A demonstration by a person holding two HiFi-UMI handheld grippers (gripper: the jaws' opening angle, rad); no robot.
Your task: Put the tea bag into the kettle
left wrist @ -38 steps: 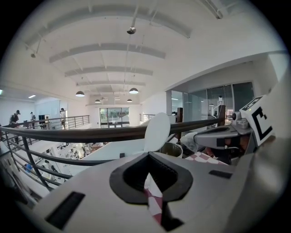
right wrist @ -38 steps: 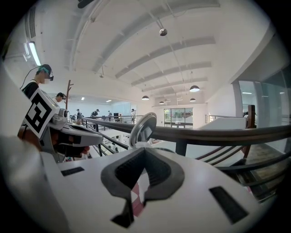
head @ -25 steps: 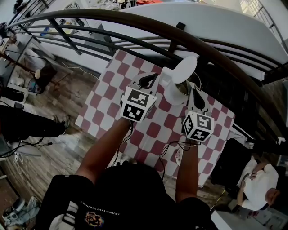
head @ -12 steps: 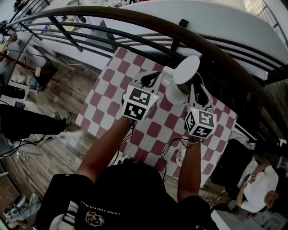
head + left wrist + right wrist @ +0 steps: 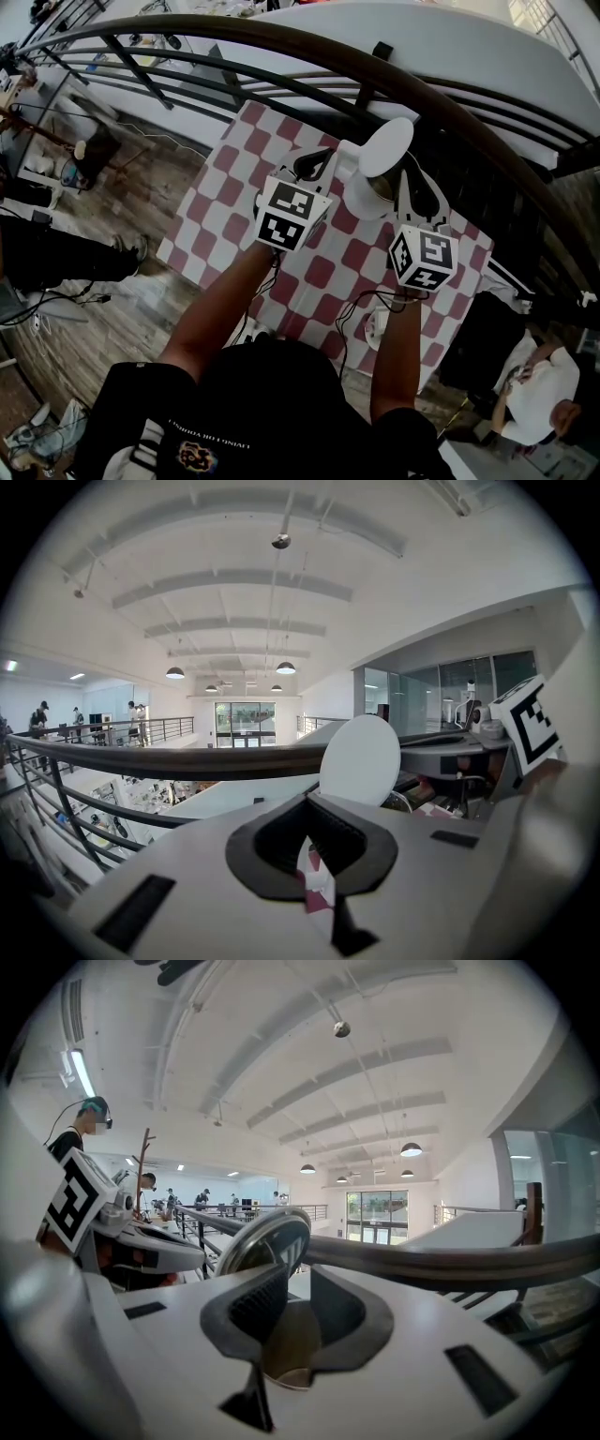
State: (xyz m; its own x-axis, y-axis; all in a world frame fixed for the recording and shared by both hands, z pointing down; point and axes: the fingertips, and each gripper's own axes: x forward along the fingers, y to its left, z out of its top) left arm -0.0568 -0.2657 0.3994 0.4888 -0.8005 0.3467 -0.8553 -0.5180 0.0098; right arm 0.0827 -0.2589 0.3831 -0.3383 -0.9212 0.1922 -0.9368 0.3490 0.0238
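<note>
A white kettle [image 5: 360, 199] stands on the checked table with its round lid [image 5: 387, 147] tipped up. My right gripper [image 5: 418, 192] hovers at the kettle's right rim; its jaws have just been opening and stand open, with nothing between them. In the right gripper view the kettle's brownish inside [image 5: 292, 1335] shows below the jaws and the lid's metal underside [image 5: 265, 1241] rises behind them. My left gripper [image 5: 313, 167] sits just left of the kettle, shut, its pads meeting with nothing visible in them. The white lid [image 5: 361, 758] stands past its tips. No tea bag shows in any view.
The table's red-and-white checked cloth [image 5: 225, 178] runs up against a dark curved railing [image 5: 281, 42] with a drop beyond. Cables hang off the table's near edge by a white object [image 5: 375, 328]. One person sits at the lower right [image 5: 539, 384], and another's legs [image 5: 56, 258] show at the left.
My right gripper's jaws have spread apart, and it has lifted and drifted a little to the right beside the kettle. The left gripper and the kettle have stayed put.
</note>
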